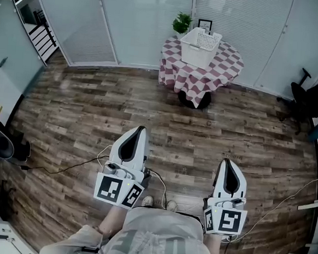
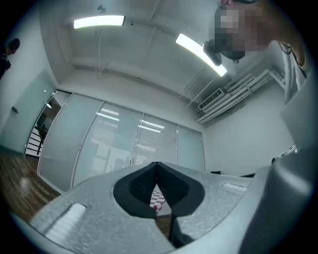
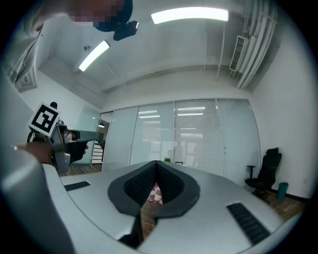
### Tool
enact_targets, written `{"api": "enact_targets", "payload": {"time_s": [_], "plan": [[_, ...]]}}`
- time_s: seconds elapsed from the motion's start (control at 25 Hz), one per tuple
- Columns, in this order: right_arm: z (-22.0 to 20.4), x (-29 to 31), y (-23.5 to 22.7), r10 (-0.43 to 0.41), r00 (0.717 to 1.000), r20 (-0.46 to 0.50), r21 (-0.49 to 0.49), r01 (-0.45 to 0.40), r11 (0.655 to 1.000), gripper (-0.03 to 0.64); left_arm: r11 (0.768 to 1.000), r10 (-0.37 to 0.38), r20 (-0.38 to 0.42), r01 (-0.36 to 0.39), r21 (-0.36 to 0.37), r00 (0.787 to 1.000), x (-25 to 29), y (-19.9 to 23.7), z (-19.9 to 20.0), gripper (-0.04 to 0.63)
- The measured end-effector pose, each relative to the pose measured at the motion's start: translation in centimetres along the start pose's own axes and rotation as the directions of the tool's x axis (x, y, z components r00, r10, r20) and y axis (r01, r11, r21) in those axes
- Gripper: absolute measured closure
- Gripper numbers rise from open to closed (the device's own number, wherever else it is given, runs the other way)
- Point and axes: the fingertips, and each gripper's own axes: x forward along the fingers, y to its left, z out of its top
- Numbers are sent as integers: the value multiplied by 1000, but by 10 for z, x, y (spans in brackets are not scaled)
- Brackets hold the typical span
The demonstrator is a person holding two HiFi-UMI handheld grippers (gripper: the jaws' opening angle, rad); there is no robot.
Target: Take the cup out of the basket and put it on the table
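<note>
Far across the room a white slatted basket [image 1: 200,45] stands on a round table [image 1: 227,66] covered with a red-and-white checked cloth. No cup shows; the basket's inside is hidden from here. My left gripper [image 1: 142,129] and right gripper [image 1: 226,162] are held low and close to my body, well short of the table. Both are shut, fingertips touching and nothing between them. The left gripper [image 2: 157,163] tilts slightly upward in its own view, and a sliver of the checked cloth [image 2: 158,201] shows through the gap below the tips. The right gripper [image 3: 157,162] points level at the same cloth [image 3: 155,194].
A wide stretch of wood-plank floor [image 1: 149,106] lies between me and the table. A potted plant [image 1: 182,23] and a small frame [image 1: 205,24] stand behind the basket. A black office chair [image 1: 309,97] is at the right wall. Cables [image 1: 62,168] trail on the floor near my feet.
</note>
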Motion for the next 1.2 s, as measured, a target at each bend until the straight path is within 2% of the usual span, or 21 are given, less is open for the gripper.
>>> {"api": "enact_targets", "payload": {"time_s": [0.08, 0.16, 0.32, 0.52, 0.68, 0.8, 0.96, 1.2], "plan": [[-2, -2, -6, -4, 1000, -14, -49, 3, 999, 607, 1000, 11, 12, -11, -6, 1000, 0, -6, -2, 591], [-3, -5, -15, 4, 1000, -22, -57, -5, 998, 607, 1000, 19, 12, -18, -9, 1000, 2, -14, -4, 591], [-13, -11, -38, 31, 999, -20, -22, -31, 999, 607, 1000, 22, 9, -22, 16, 1000, 6, -38, -11, 591], [-32, -14, -57, 81, 995, -54, 12, -80, 997, 606, 997, -5, -42, 9, 76, 999, 13, -69, -28, 591], [-35, -9, -62, 80, 996, -47, 34, -78, 996, 606, 997, -30, -35, 32, 70, 999, 34, -71, -31, 591], [-48, 0, -73, 59, 996, -66, 41, -56, 998, 606, 997, -48, -36, 50, 61, 998, 61, -66, -48, 591], [-73, 25, -96, 20, 992, -121, 102, -8, 995, 606, 999, -36, -47, 38, 24, 998, 99, -49, -69, 591], [-86, 114, -114, 18, 989, -146, 79, -7, 997, 606, 1000, 7, -60, -8, -9, 998, 161, 8, -94, 591]]}}
